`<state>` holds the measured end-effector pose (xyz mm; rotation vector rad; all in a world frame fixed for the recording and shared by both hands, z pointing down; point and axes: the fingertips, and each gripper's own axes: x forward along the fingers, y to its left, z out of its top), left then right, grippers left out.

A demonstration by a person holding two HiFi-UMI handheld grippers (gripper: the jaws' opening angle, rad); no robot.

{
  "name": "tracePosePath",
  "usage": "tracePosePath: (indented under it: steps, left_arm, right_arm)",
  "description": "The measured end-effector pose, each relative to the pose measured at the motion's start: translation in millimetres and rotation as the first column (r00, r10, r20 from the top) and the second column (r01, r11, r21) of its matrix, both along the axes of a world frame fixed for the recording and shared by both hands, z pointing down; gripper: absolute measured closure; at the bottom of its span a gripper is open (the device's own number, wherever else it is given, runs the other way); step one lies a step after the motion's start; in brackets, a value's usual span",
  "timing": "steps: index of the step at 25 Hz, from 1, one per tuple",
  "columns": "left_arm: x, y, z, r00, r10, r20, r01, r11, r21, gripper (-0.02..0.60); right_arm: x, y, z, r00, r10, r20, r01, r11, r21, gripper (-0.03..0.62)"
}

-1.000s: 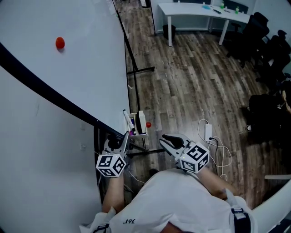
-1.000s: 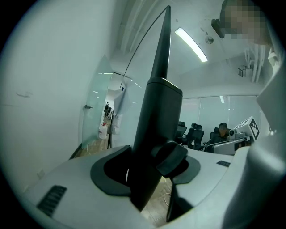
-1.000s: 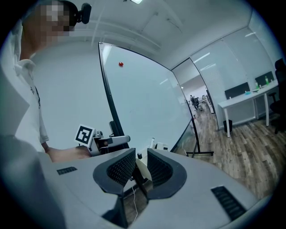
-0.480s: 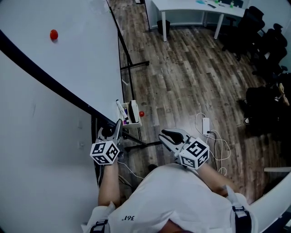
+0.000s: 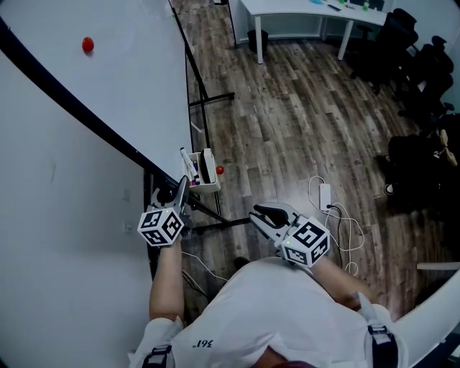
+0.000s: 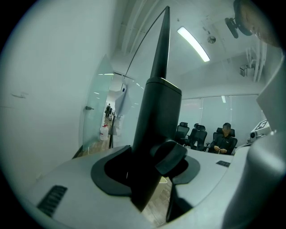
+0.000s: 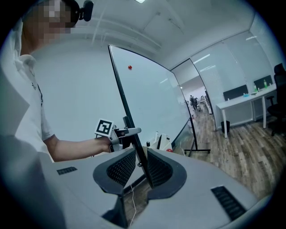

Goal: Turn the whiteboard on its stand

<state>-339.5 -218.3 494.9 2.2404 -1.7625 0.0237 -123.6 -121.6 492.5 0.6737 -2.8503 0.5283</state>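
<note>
The big whiteboard (image 5: 108,93) fills the left of the head view, with a red magnet (image 5: 88,44) on it and a black frame (image 5: 93,122) along its edge. A pen tray (image 5: 200,172) hangs at its near corner. My left gripper (image 5: 181,190) is shut on that frame just below the tray. In the left gripper view the black frame (image 6: 156,112) stands between the jaws of the left gripper (image 6: 147,165). My right gripper (image 5: 260,214) hovers open to the right, apart from the board. In the right gripper view the right gripper (image 7: 136,167) holds nothing, and the whiteboard (image 7: 147,98) and left gripper (image 7: 126,132) lie ahead.
The stand's black foot (image 5: 212,100) reaches onto the wood floor. A white power adapter with cable (image 5: 325,195) lies on the floor at my right. A white desk (image 5: 309,18) and black office chairs (image 5: 410,57) stand at the back right. A seated person (image 6: 223,138) is far off.
The board's near edge and pen tray have swung up and left in the head view, and my left gripper has gone with them on the frame. The right gripper has stayed put.
</note>
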Motion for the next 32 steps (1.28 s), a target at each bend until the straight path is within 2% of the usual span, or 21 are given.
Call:
tracePosePath:
  steps: [4,10,32]
  left_arm:
    - [-6.0,-5.3,6.6,1.0,0.002,-0.004,-0.002,1.0,-0.003,0.368]
    - [-16.7,-32.7,-9.8,1.0,0.003,0.0,-0.003,1.0,-0.012,0.368]
    - [-30.2,-53.8,-3.8,1.0,0.005,-0.002,-0.005,1.0,-0.01,0.368]
  right_arm:
    - [-3.4,2.7,3.8,1.0,0.001,-0.001,-0.001,1.0,-0.004,0.513]
    - [-4.8,-6.2,-11.6,1.0,0.014,0.006,-0.014,1.0,-0.007,0.513]
    - [4.2,-2.1,-2.8,0.999,0.051,0.004,-0.051,0.999,-0.009,0.513]
